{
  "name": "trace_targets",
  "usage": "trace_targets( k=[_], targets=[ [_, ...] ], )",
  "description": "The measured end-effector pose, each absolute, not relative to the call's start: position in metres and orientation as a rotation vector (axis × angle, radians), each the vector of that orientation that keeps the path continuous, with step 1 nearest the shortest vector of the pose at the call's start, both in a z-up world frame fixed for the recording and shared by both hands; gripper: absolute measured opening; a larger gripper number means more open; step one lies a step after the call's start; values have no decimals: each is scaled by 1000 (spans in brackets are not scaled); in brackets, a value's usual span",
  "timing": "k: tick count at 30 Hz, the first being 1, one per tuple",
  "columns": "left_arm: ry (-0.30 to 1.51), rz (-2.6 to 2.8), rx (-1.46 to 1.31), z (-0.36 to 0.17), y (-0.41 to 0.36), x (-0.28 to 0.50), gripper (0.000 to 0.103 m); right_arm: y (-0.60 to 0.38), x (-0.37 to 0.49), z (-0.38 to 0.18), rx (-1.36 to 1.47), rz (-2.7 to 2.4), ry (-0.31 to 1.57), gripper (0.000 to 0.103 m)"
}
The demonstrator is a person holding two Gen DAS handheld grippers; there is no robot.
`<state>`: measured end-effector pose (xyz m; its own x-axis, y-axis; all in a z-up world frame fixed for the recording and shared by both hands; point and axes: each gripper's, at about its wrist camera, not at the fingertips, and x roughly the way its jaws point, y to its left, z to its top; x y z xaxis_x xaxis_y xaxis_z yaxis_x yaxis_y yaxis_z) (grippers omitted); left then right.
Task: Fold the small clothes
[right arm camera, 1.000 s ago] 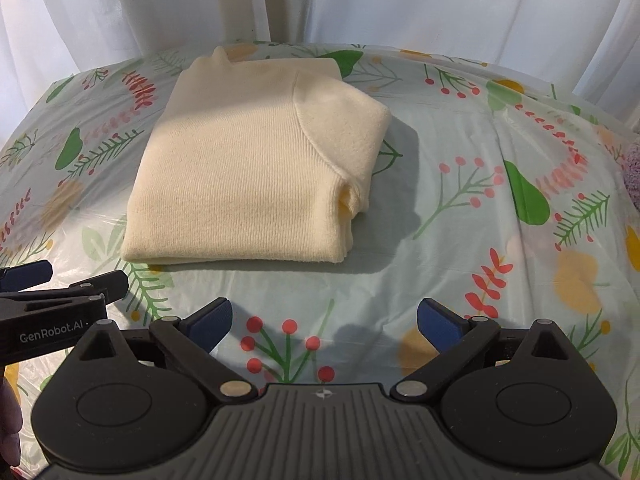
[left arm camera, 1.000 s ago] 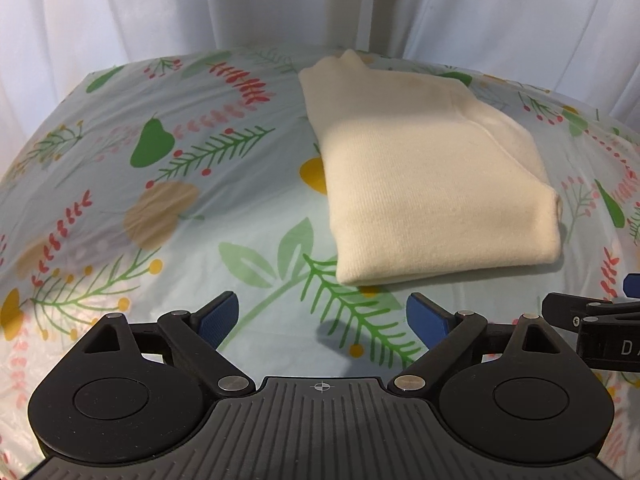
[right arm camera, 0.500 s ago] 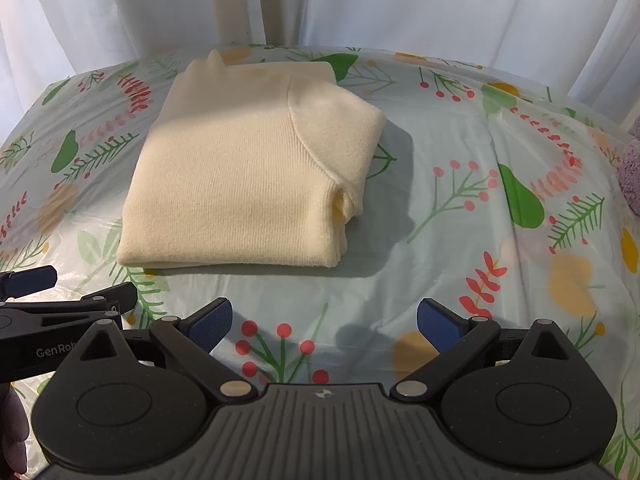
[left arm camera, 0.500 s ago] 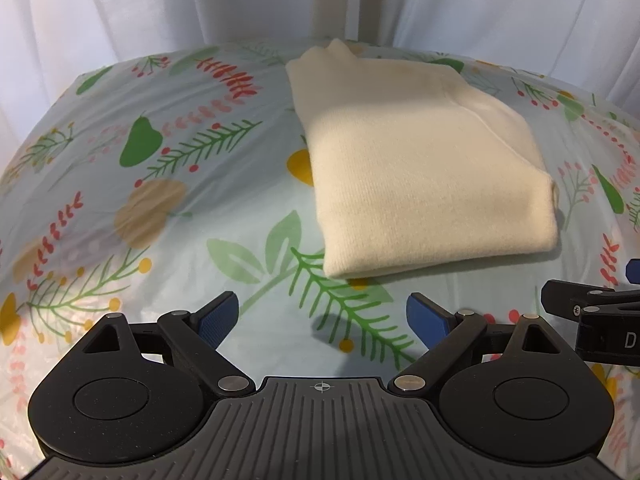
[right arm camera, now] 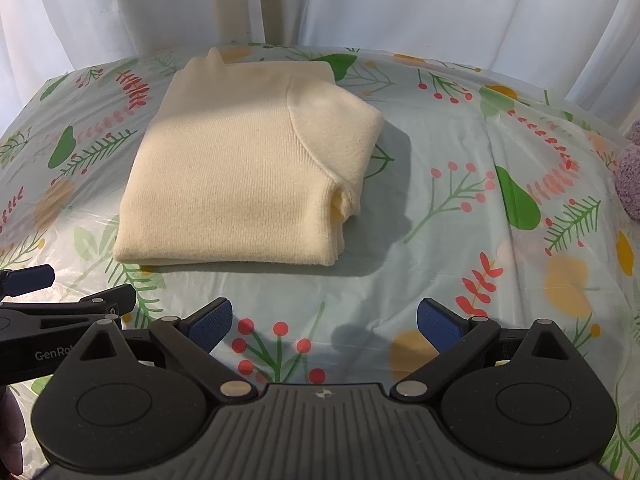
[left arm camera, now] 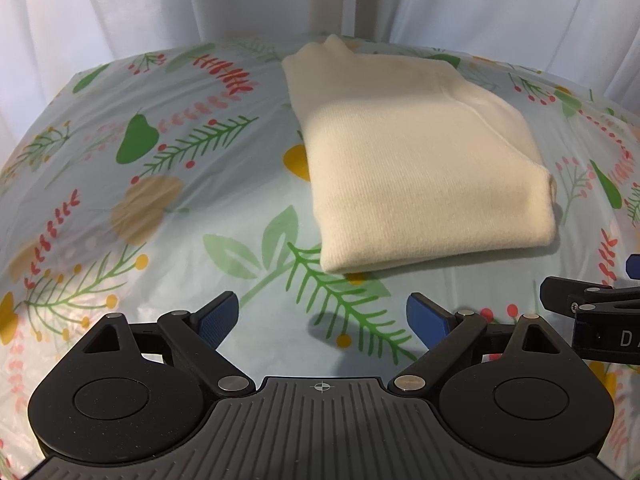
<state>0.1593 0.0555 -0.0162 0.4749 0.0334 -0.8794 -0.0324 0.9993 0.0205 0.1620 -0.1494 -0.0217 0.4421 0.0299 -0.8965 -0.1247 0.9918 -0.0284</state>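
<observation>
Tongs farther back; cream sweater neatly folded.

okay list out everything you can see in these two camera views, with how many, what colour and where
folded cream knit sweater: one, cream, lying flat mid-table, ahead of both grippers
floral plastic tablecloth: one, pale blue with green, red and yellow plants, covering the table
white curtain: white, hanging behind the table
fuzzy purple object: one, lilac, at the table's right edge, mostly cut off
left gripper: one, black with blue pads, open, empty, short of the sweater's near edge
right gripper: one, black with blue pads, open, empty, beside the left one
</observation>
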Motion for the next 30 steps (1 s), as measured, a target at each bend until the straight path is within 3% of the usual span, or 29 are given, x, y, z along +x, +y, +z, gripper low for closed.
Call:
trace_targets(
  k=[30],
  targets=[
    [1087, 49, 5, -17, 55, 157, 95, -148, 158, -20, -106, 83, 1102, 99]
  ],
)
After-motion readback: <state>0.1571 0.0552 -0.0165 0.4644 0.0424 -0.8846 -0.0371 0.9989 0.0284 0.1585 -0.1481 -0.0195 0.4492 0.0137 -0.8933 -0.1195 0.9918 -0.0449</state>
